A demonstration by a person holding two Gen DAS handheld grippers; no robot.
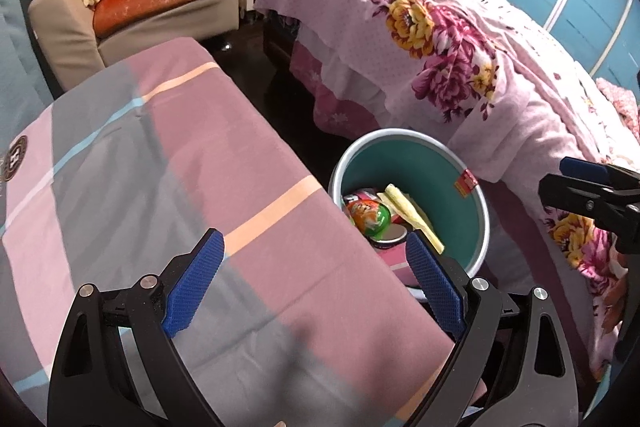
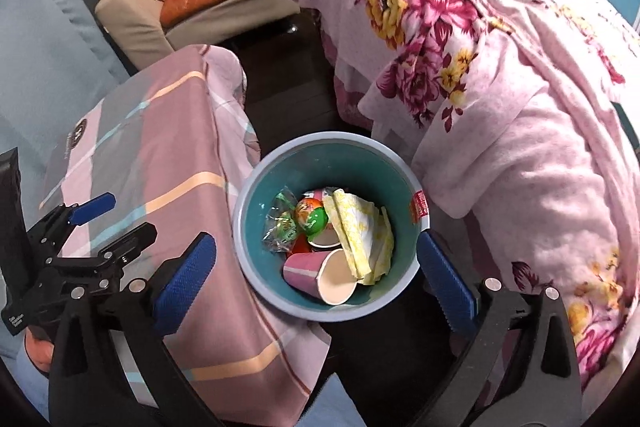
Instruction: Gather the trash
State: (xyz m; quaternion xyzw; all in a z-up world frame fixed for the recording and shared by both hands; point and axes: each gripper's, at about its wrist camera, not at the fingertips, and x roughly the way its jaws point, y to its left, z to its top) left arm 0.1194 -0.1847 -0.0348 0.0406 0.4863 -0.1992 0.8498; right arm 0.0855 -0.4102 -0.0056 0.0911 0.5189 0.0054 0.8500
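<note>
Soft indoor light, strong fisheye curve, slight blur in both views.

Both pictures are evenly lit from above, warm and rather dim, with no hard glare. The floor [image 2: 288,99] between the furniture is almost black and shows only one small bright reflection. A blurred dark shadow falls across the striped cloth [image 1: 248,355] low in the left wrist view. The fisheye lens bends the bed [image 1: 460,47] and the armchair [image 1: 132,7] into arcs, and black corners ring each frame. Inside the bin [image 2: 280,179] colours stay clear, though fine detail is soft. The blue pads [image 2: 184,287] close to the lens look sharp.
</note>
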